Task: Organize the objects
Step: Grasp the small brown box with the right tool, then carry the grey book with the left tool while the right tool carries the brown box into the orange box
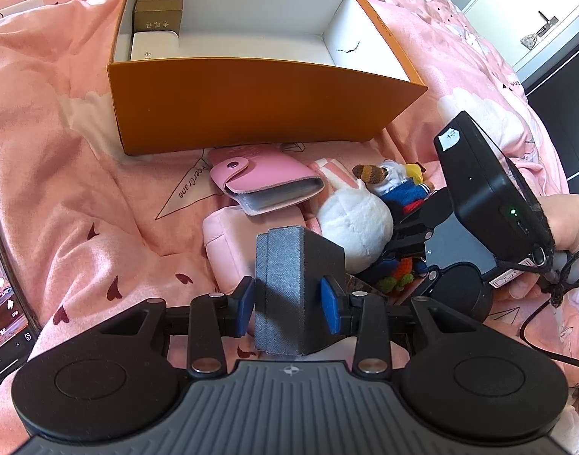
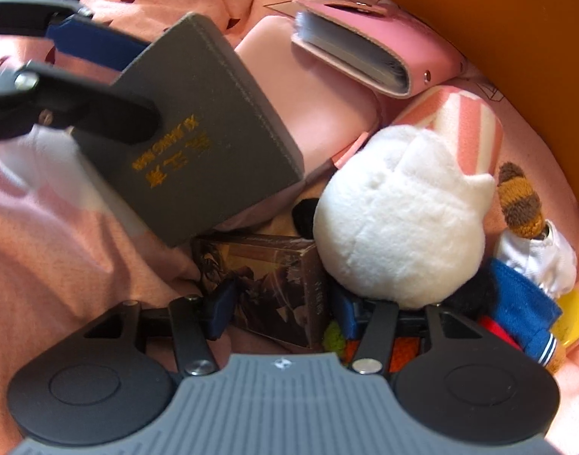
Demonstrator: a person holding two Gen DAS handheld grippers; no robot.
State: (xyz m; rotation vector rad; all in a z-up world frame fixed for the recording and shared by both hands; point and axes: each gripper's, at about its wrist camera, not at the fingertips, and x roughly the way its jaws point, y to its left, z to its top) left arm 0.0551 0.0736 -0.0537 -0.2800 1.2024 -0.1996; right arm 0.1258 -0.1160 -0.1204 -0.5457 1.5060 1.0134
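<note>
My left gripper (image 1: 288, 305) is shut on a grey box with gold lettering (image 1: 295, 284), held above the pink bedding; the box also shows in the right wrist view (image 2: 198, 125). My right gripper (image 2: 280, 309) is closed around a dark brown printed box (image 2: 274, 284) that lies on the bed beside a white plush (image 2: 399, 223). An orange box (image 1: 259, 110) with a white inside stands open ahead, with two gold boxes (image 1: 158, 13) and a white box (image 1: 153, 45) in its left end.
A pink card holder (image 1: 266, 185), a pink pouch (image 1: 229, 250), a striped pink item (image 2: 467, 125) and a doll in blue and white (image 2: 528, 265) lie in a pile before the orange box. A phone (image 1: 5, 322) lies at the left edge.
</note>
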